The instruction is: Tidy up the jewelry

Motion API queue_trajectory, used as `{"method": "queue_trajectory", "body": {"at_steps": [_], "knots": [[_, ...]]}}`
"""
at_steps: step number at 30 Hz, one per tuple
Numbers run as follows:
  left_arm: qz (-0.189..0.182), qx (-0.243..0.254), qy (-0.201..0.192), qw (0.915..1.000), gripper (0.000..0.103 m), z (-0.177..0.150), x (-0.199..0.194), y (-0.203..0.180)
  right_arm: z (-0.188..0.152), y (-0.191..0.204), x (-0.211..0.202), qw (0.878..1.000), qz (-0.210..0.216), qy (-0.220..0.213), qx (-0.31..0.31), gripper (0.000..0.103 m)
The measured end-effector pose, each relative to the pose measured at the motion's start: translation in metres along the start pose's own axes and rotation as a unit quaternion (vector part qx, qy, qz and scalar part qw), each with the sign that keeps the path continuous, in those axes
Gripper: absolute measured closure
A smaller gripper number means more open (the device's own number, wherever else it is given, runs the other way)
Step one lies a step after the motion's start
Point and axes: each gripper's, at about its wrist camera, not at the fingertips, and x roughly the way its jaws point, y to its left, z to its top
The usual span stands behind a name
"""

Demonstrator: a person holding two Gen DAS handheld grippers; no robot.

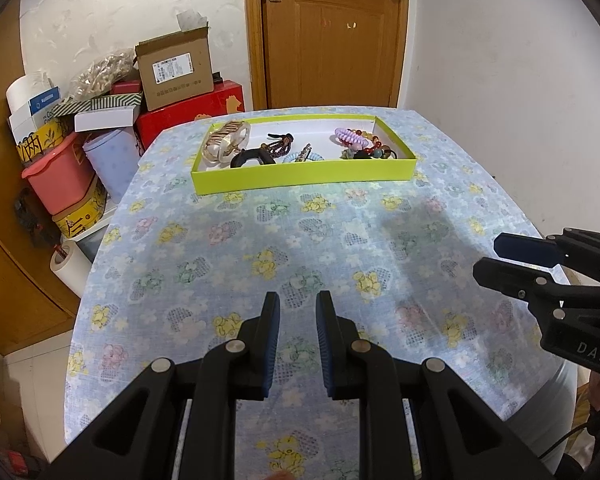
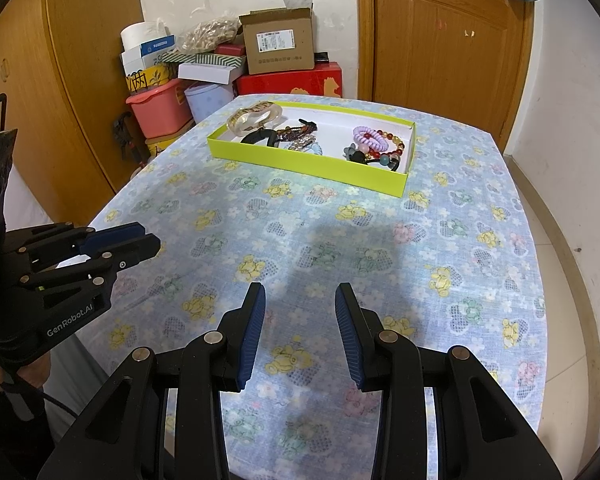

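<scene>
Nearest to us, our left gripper (image 1: 298,300) hovers above the flowered cloth (image 1: 300,240) that covers the surface, its jaws parted by a narrow gap with nothing between them, so they are released and empty. Our right gripper (image 2: 300,292) hangs over the same cloth a little to the right, its jaws parted somewhat wider, also empty. Each gripper shows at the edge of the other's view, side by side, apart from one another and well short of the jewelry.

The middle of the cloth is bare apart from the soft shadows of the two grippers.

Farther on, toward the far edge of the surface, lies a shallow lime-green tray (image 1: 304,178) with a white inside. All the jewelry we see is in it. At its left end a pale, striped hair claw (image 1: 224,142) leans near the wall. Just beside it a black clip (image 1: 252,158) lies, touching a dark beaded piece (image 1: 280,146). Near the front wall a light blue coil tie (image 1: 306,157) carries a small sparkling clip on top. At the right end a lilac coil tie (image 2: 368,136) lies piled with a bracelet of red and amber beads (image 2: 384,148) and a few dark hair ties; we cannot tell them apart exactly.

Beyond the surface, to the left, boxes are stacked: a cardboard box (image 1: 174,68) on a red box (image 1: 188,110), with a pink tub (image 1: 56,172) lower down. A wooden door (image 1: 332,32) stands behind.
</scene>
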Motion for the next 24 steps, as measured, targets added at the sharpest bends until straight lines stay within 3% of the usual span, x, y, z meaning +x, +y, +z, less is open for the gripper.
{"method": "queue_trajectory", "body": {"at_steps": [24], "knots": [[-0.002,0.002,-0.001,1.0000,0.084,-0.0016,0.0020,-0.0003,-0.0021,-0.0026,0.0069,1.000,0.000,0.004,0.003,0.065]]}}
